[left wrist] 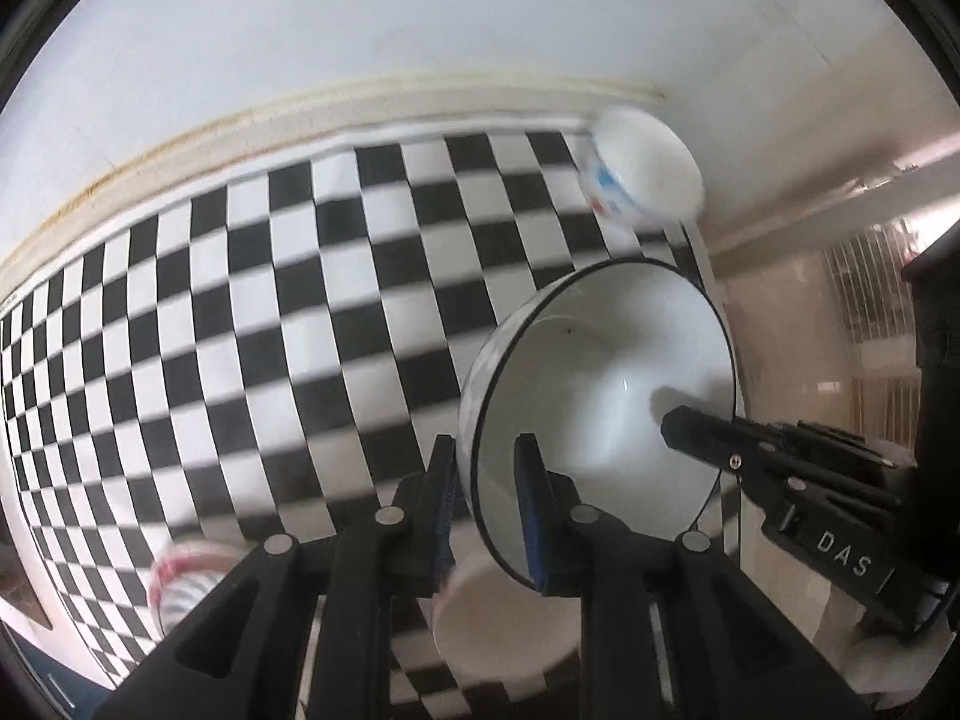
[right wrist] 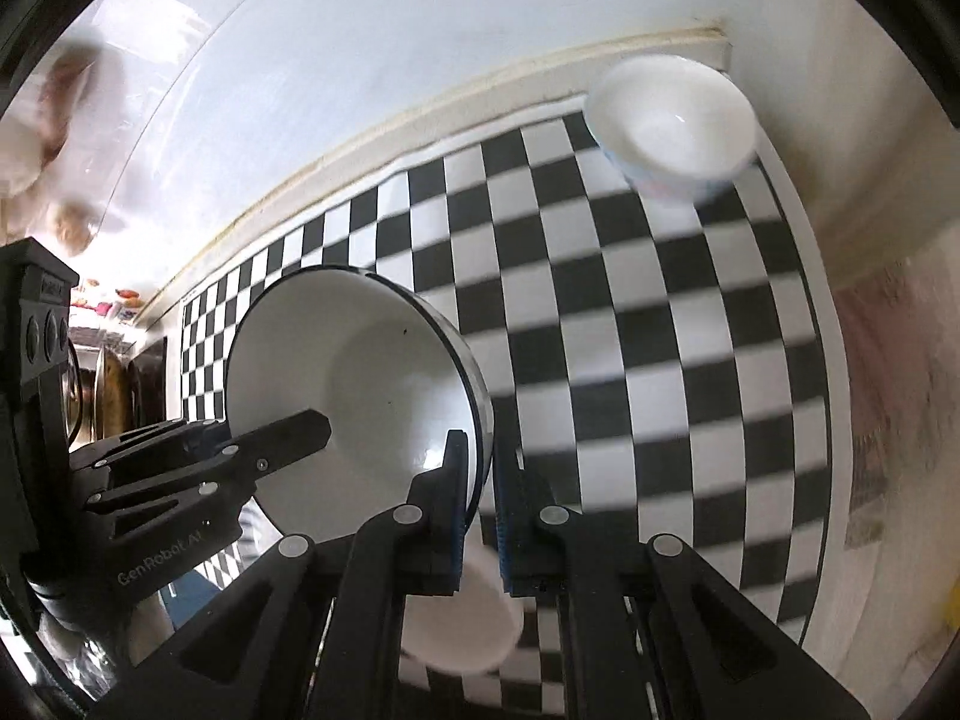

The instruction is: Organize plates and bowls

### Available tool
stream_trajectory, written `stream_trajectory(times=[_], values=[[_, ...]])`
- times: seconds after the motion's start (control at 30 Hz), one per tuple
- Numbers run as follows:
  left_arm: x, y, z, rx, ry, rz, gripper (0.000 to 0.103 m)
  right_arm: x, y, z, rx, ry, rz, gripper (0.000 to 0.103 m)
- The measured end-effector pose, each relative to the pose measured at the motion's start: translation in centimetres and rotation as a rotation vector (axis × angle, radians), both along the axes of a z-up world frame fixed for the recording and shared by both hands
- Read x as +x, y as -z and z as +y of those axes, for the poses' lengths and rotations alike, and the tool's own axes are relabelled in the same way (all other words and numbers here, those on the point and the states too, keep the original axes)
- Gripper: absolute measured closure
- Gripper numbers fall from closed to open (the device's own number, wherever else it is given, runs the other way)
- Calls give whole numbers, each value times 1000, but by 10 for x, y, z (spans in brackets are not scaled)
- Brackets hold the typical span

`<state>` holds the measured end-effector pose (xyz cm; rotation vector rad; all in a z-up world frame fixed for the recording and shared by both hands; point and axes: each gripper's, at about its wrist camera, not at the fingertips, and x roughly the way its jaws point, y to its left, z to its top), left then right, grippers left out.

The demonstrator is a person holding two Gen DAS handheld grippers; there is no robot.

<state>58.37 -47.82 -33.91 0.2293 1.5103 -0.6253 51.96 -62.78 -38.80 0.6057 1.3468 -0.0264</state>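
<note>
both grippers have hold of the same big white bowl (left wrist: 600, 396). our left gripper (left wrist: 489, 516) is nearly closed, its blue-faced pads pinching the bowl's black-lined rim on the near left side, one pad outside the wall and one inside. our right gripper (right wrist: 480, 510) is clamped the same way on the opposite side of the rim, jaws all but together with only the thin wall between them. in the left wrist view the right gripper's black finger reaches over the far rim into the bowl; in the right wrist view the left gripper does the same from the left.

we carry the bowl tilted, its open side turned toward the cameras, up off the checkered tablecloth (left wrist: 240, 324), which is black and white and blurred by motion. the inside of the bowl is plain white with a small dark speck or two.

a patterned bowl (left wrist: 645, 168), white inside with blue and red marks outside, sits at the far corner of the cloth near the pale wall (left wrist: 360, 30). a small white bowl (left wrist: 504, 630) lies on the cloth just below our fingers, partly hidden by them. in the left wrist view a third, red-striped bowl (left wrist: 180, 576) shows at the lower left, blurred and half covered by the gripper.
</note>
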Motion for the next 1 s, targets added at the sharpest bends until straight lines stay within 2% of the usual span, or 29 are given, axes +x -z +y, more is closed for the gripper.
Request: stream_trajectory(times=[0.2, 0.37, 0.57, 1.0], values=[[-50, 8, 16, 34, 28, 32, 86, -63, 3, 19, 21, -19, 39, 93], [-77, 27, 29, 73, 35, 83, 86, -90, 29, 33, 65, -29, 95, 93], [-87, 57, 41, 127, 22, 151, 86, -105, 56, 46, 70, -58, 152, 94], [-92, 74, 38, 155, 26, 171, 86, -106, 76, 54, 79, -84, 210, 94]])
